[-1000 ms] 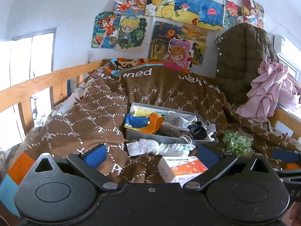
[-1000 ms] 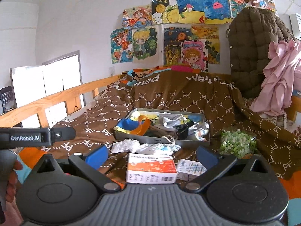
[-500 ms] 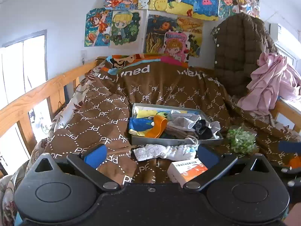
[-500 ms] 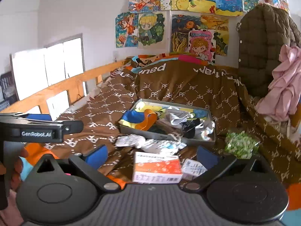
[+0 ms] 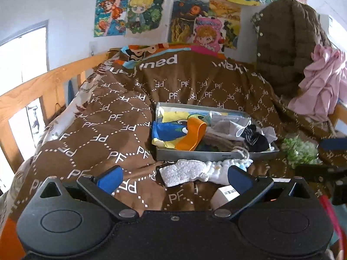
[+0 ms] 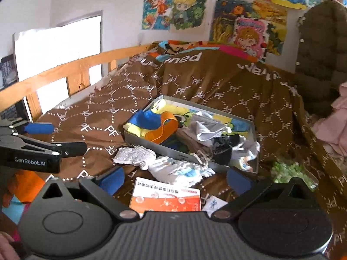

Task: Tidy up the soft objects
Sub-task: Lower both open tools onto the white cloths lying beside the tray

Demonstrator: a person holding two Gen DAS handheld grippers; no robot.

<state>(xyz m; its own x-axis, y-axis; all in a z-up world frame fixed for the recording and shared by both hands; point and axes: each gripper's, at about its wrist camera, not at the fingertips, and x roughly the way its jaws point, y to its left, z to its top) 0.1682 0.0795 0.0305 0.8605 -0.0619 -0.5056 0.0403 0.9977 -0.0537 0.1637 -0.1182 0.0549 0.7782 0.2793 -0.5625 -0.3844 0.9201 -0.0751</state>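
A grey tray [image 5: 216,155] [image 6: 190,157] sits on the brown bedspread, full of soft items: blue and yellow cloth [image 5: 169,130], an orange band [image 5: 192,135] [image 6: 161,127], grey and black socks [image 5: 253,138]. In front of it lie a white fuzzy sock [image 5: 184,172] [image 6: 134,155] and a white-and-blue sock [image 6: 180,170]. My left gripper [image 5: 173,178] is open, just short of the white sock. My right gripper [image 6: 173,178] is open, over an orange-and-white box [image 6: 166,199], near the socks. The left gripper also shows at the left edge of the right wrist view [image 6: 39,130].
A brown PF-pattern bedspread [image 5: 104,130] covers the bed. A wooden rail [image 5: 43,84] runs along the left. A green-and-white bag [image 5: 300,150] lies right of the tray. A brown quilted coat [image 5: 288,43] and pink garment [image 5: 321,82] hang at the right.
Both grippers have moved forward toward the tray and socks, which now look larger and closer. Both stay open and hold nothing.
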